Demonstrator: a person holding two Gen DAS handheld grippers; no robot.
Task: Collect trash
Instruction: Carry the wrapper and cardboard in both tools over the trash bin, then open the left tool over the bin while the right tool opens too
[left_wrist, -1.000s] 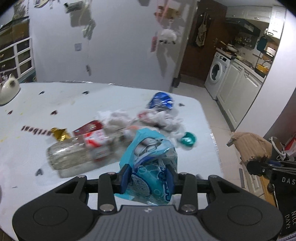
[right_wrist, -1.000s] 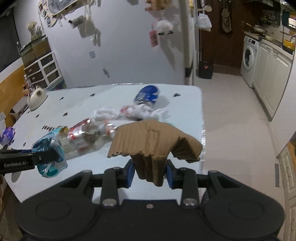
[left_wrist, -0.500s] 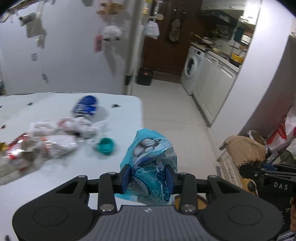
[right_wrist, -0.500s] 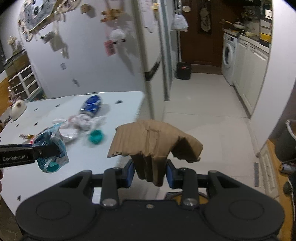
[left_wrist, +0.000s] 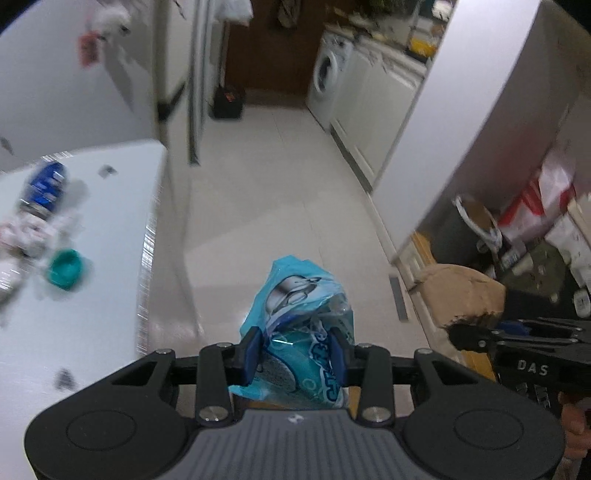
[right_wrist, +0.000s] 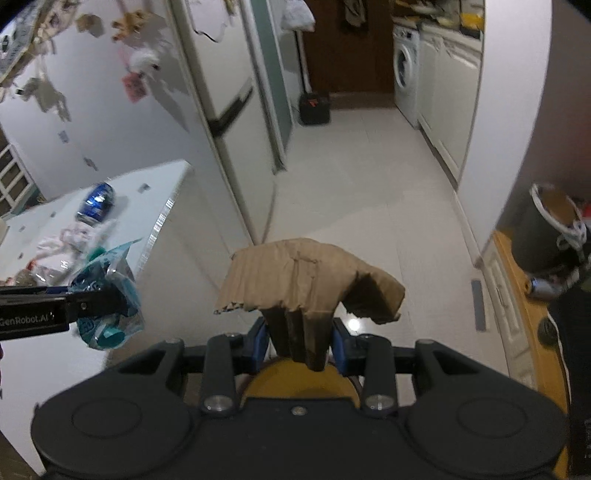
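Left gripper (left_wrist: 295, 354) jaws clamp a blue wrapper (left_wrist: 299, 314); right gripper (right_wrist: 298, 345) jaws pinch cardboard (right_wrist: 306, 284); only the right view shows a yellow rim (right_wrist: 295, 380) beneath.

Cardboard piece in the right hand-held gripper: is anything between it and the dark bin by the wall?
Nothing visible. The cardboard piece is clamped in the right hand-held gripper; only bare floor lies toward the dark bin.

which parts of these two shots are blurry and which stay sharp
Left wrist view: the table with its teal cap and blue can is smeared by motion, while the left claw and its blue wrapper stay crisp. Right wrist view: walls bend with fisheye, mild blur; the right claw and its cardboard stay sharp.
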